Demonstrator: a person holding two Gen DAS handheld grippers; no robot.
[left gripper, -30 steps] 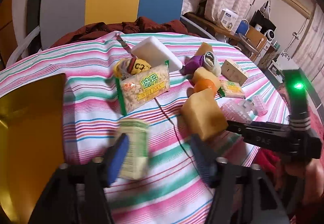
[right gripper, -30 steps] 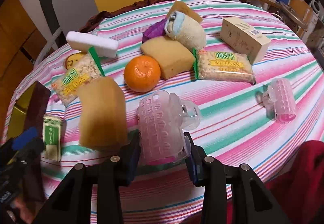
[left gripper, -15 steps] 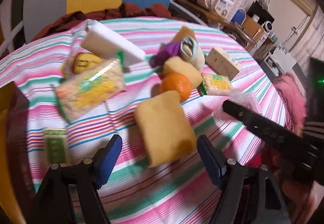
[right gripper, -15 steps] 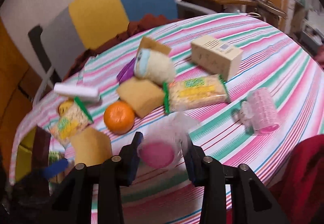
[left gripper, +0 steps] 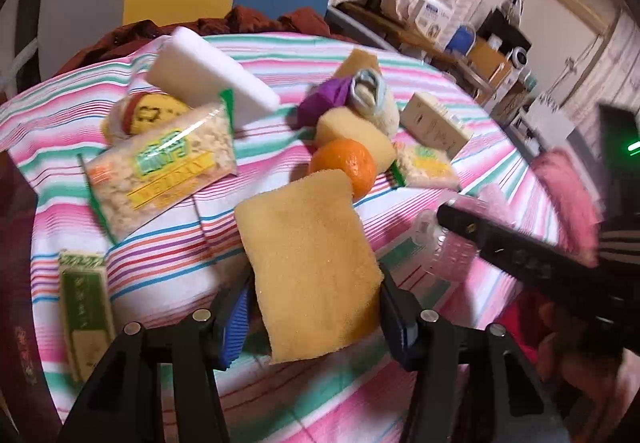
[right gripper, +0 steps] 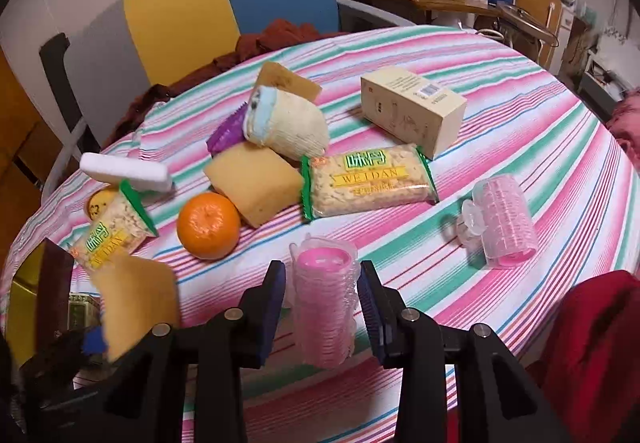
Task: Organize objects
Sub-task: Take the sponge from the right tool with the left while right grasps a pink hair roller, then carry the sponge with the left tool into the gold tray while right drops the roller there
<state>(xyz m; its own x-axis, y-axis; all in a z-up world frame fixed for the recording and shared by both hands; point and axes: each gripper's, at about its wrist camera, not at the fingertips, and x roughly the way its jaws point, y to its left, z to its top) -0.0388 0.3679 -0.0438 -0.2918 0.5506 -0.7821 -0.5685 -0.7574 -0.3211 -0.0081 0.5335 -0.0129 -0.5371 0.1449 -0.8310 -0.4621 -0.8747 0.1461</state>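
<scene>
Yellow sponge (left gripper: 310, 263) sits squeezed between the left gripper (left gripper: 314, 307) pads, up off the striped tablecloth (left gripper: 168, 267). It looks soft, light and squashy, so holding its flat sides works well. The right gripper (right gripper: 322, 303) is closed on a pink hair roller (right gripper: 324, 299). That roller looks light and hollow and might crack if squeezed hard.

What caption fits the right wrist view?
Right gripper holds a pink hair roller above a striped tablecloth strewn with snacks, sponges and an orange.
</scene>
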